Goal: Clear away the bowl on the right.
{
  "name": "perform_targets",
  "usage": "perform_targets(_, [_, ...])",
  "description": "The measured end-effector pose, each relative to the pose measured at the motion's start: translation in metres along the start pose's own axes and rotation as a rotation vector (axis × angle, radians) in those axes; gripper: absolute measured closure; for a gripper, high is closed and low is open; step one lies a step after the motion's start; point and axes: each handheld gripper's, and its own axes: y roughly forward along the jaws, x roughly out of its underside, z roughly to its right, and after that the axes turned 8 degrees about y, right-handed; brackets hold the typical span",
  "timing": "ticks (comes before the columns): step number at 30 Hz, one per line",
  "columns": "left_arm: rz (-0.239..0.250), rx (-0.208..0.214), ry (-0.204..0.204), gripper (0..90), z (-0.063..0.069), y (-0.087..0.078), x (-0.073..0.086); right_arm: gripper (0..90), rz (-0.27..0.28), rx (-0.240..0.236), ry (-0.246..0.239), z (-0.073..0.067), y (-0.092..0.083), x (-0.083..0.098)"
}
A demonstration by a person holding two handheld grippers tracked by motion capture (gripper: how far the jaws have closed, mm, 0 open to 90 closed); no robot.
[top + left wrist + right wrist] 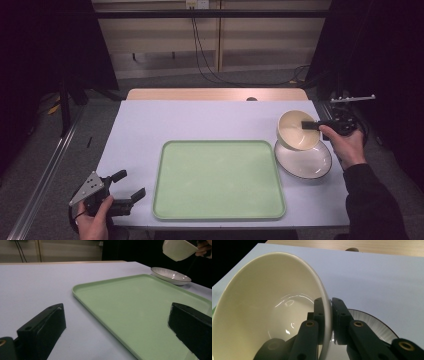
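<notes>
Dim room w/ dark drapes either side and cables down the back wall; pale blue-grey table (150, 125) in the middle, green tray (219, 180) as the landmark. Left of the tray, near its front corner, the left gripper (128, 186) rests low in the person's hand, jaws spread wide w/ nothing between them, pointing toward the tray. The tray itself is bare. Right of the tray, just off its far right corner, sits a shallow plate (305, 162) w/ a dark rim, and above it the cream bowl (296, 131) is held off the plate, tipped on its side. The right gripper (330, 315) has it by the rim, one jaw inside the wall, one outside, pinched tight on the thin edge. Looks like the bowl is being carried toward the tray. To do it well, I'd say: keep the pinch firm, since a rim grip lets the bowl swing, level it before lowering, clear the tray lip, set down flat, then release.
</notes>
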Motion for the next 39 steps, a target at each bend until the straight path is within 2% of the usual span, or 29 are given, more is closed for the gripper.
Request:
perform_targets(8, [0.004, -0.002, -0.004, 1.4, 0.0, 0.0, 0.0, 82.9, -0.022, -0.015, -0.02, -0.012, 0.015, -0.006])
perform_targets(20, [0.001, -0.001, -0.002, 1.4, 0.0, 0.0, 0.0, 82.8, -0.042, -0.032, -0.016, -0.022, 0.035, -0.012])
perform_targets(22, [0.002, -0.002, 0.0, 1.4, 0.0, 0.0, 0.0, 82.8, -0.062, -0.035, -0.019, -0.027, 0.041, -0.013])
perform_targets(39, [0.006, -0.004, -0.008, 1.4, 0.0, 0.0, 0.0, 82.8, -0.121, -0.028, -0.006, -0.035, 0.076, -0.012])
